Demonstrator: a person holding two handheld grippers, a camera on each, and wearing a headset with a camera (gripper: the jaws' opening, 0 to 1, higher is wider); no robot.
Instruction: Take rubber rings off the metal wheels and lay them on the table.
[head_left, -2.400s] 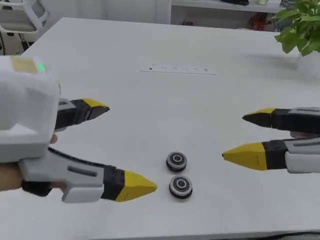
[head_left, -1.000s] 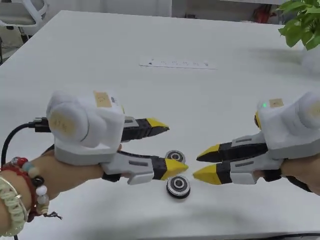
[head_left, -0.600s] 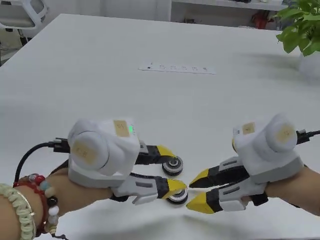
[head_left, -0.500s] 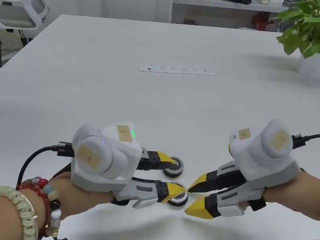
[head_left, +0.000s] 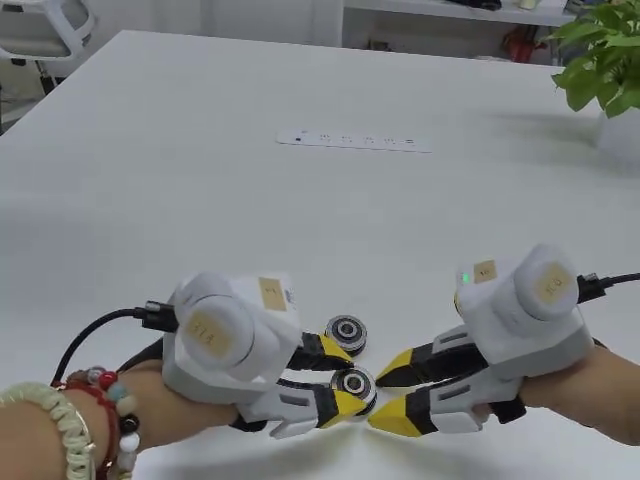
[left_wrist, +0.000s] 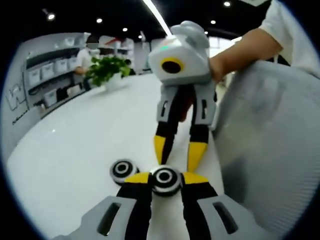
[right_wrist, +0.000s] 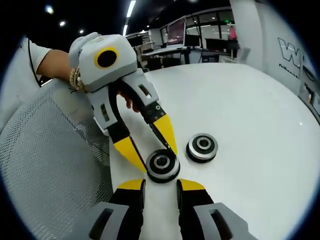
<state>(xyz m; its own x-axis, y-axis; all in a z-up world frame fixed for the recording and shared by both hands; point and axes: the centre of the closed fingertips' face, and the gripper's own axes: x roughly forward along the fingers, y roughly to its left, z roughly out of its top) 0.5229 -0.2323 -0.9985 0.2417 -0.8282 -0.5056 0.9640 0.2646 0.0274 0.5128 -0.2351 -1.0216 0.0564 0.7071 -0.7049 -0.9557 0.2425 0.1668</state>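
Two small metal wheels with black rubber rings lie on the white table (head_left: 300, 220). The near wheel (head_left: 355, 385) (left_wrist: 166, 181) (right_wrist: 162, 165) sits between the yellow tips of my left gripper (head_left: 343, 382) (left_wrist: 166, 177), which is shut on it. The second wheel (head_left: 346, 333) (left_wrist: 123, 170) (right_wrist: 202, 147) lies free just beyond. My right gripper (head_left: 381, 398) (right_wrist: 161, 184) faces the left one, tips a little short of the held wheel, jaws slightly open with nothing between them.
A white power strip (head_left: 355, 140) lies at mid-table. A potted plant (head_left: 600, 60) stands at the far right. A black cable (head_left: 90, 335) trails from the left gripper. The table's front edge is close under both hands.
Both grippers came down and inward toward the near wheel. The left jaws closed around it, and the right tips drew up close opposite.
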